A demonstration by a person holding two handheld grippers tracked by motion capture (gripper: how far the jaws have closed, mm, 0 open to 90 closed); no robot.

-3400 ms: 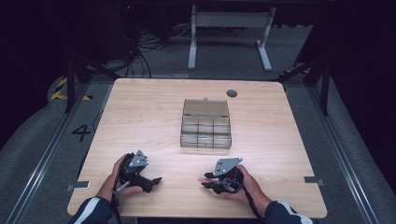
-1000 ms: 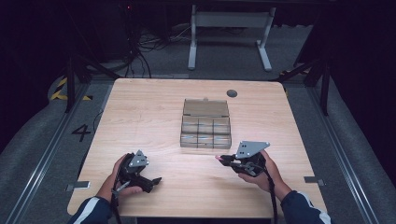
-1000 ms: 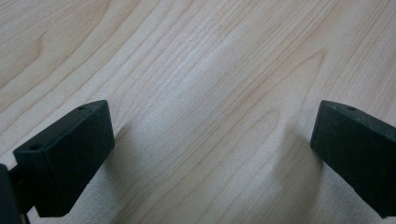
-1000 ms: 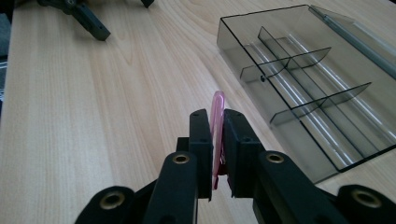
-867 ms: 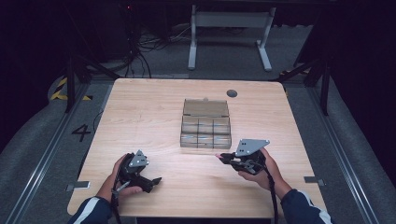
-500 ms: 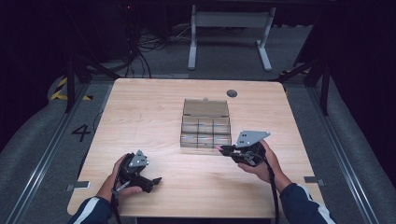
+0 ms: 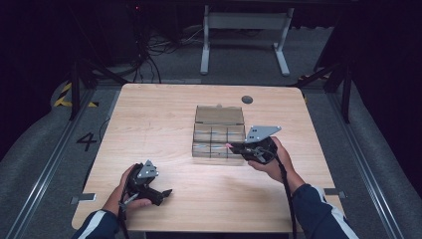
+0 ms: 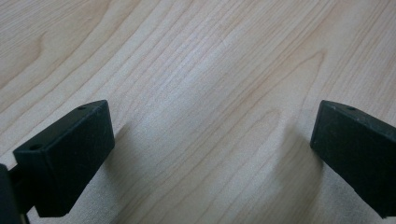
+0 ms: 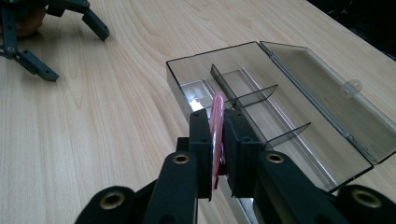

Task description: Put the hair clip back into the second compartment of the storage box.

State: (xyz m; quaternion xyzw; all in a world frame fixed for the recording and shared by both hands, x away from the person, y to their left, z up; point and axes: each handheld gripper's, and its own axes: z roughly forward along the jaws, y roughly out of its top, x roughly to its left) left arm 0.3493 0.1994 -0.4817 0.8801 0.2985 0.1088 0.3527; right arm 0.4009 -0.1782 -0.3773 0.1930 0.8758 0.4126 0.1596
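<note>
Change since the earlier high-view frames lies with the right hand-held gripper (image 7: pixel 230 146): it lay on the near part of the counter (image 7: pixel 149 114) beside the person's right forearm, then rose and travelled toward the clear compartment box (image 7: pixel 219 134), and its tips now hang at the box's near right corner. The left hand-held gripper (image 7: pixel 166 191) has kept its place near the counter's front left edge, resting on the wood in the person's left hand (image 7: pixel 130 186).

In the right gripper view the right hand-held gripper's jaws are pressed together on a thin pink piece (image 9: pixel 217 126), held on edge so that its rounded top stands above the pads. It sits just over the box's near wall, above the end compartment; the box's lid (image 9: pixel 327 88) lies folded open flat on the far side. The compartments look bare as far as the dark plastic lets one tell. The left gripper view shows the left hand-held gripper's jaws spread wide with bare wood grain between them.

Only one mark can be read: a painted "4" (image 7: pixel 87 141) on the grey floor to the left of the counter. The pink piece carries no legible writing.
</note>
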